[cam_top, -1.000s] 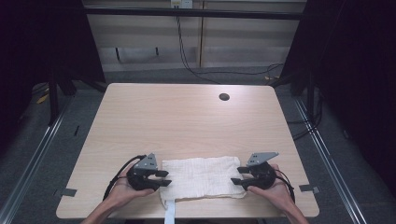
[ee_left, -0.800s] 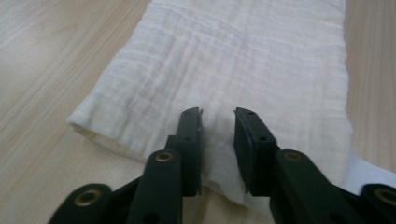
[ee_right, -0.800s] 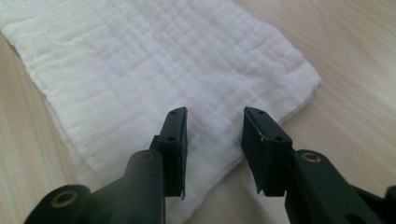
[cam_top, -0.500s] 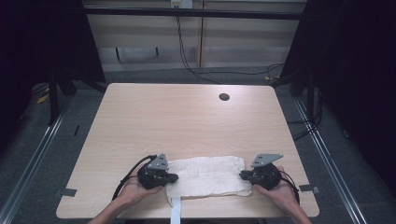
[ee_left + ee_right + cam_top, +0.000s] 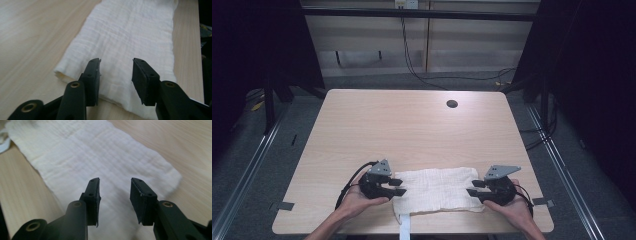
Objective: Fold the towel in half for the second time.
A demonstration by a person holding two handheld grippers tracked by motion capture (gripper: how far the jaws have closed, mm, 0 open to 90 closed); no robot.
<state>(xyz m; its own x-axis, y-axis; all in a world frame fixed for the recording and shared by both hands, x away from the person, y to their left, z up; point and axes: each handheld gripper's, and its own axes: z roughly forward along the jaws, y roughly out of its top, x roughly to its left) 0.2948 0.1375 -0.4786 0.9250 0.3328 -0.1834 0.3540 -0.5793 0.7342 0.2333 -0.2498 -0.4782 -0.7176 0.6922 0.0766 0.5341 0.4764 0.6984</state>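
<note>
A folded white cloth (image 5: 437, 190) lies flat near the table's front edge. My left gripper (image 5: 398, 186) is at its left end and my right gripper (image 5: 471, 188) at its right end, both pointing inward. In the left gripper view the left gripper (image 5: 116, 61) hovers over the cloth (image 5: 130, 32). Its jaws have just been opening and stand apart, with the cloth's end below the gap and unpinched. In the right gripper view the right gripper (image 5: 115, 180) has likewise just been opening over the cloth (image 5: 82, 152), gripping nothing.
A white strap (image 5: 404, 231) hangs from the cloth over the front edge of the wooden table (image 5: 412, 130). A dark round hole (image 5: 452, 104) sits far back on the table. Floor rails run along both sides.
Half a second ago both grippers' jaws were closed at the cloth's ends; now both pairs stand apart. The hands have hardly moved and the cloth lies flat.
</note>
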